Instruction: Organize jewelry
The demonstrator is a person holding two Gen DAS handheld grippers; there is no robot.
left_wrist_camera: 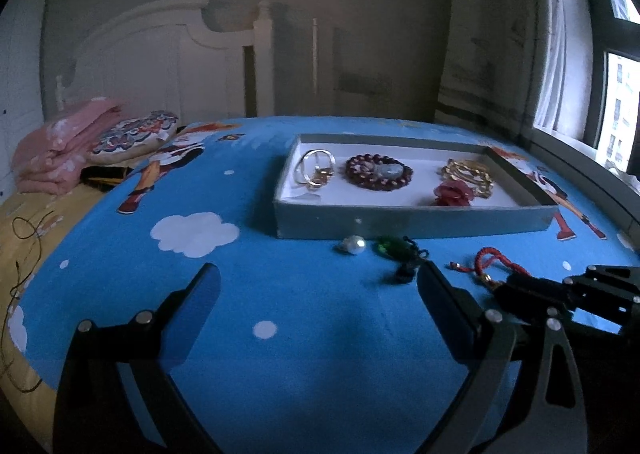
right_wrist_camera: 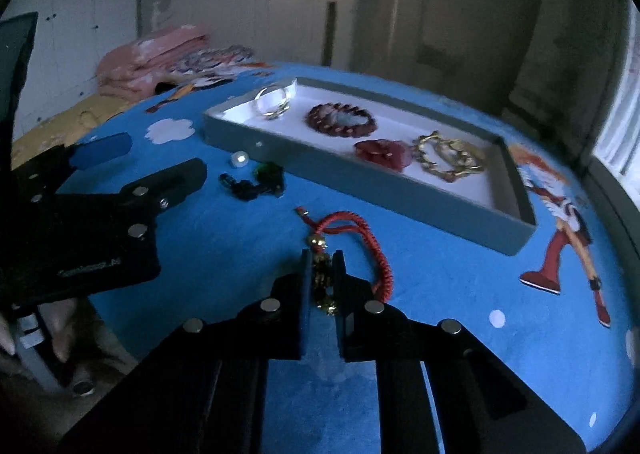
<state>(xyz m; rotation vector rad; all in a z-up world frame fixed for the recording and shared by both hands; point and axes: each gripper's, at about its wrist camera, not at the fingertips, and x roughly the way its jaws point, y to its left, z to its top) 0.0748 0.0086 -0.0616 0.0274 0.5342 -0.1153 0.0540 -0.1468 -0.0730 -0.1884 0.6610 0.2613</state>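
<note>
Left tool (left_wrist_camera: 318, 282): released, empty. On the bed (left_wrist_camera: 280, 294), pearl (left_wrist_camera: 354, 244) and green piece (left_wrist_camera: 394, 246) remain unsorted. Right tool (right_wrist_camera: 322, 266): clenched on the red cord bracelet (right_wrist_camera: 348, 238). Tray (left_wrist_camera: 400, 220) holds four pieces.

My left gripper (left_wrist_camera: 318, 282) and right gripper (right_wrist_camera: 323, 274): matte black linkages, silver round screws, blue pads (left_wrist_camera: 200, 314) inside jaws, faint lettering.
</note>
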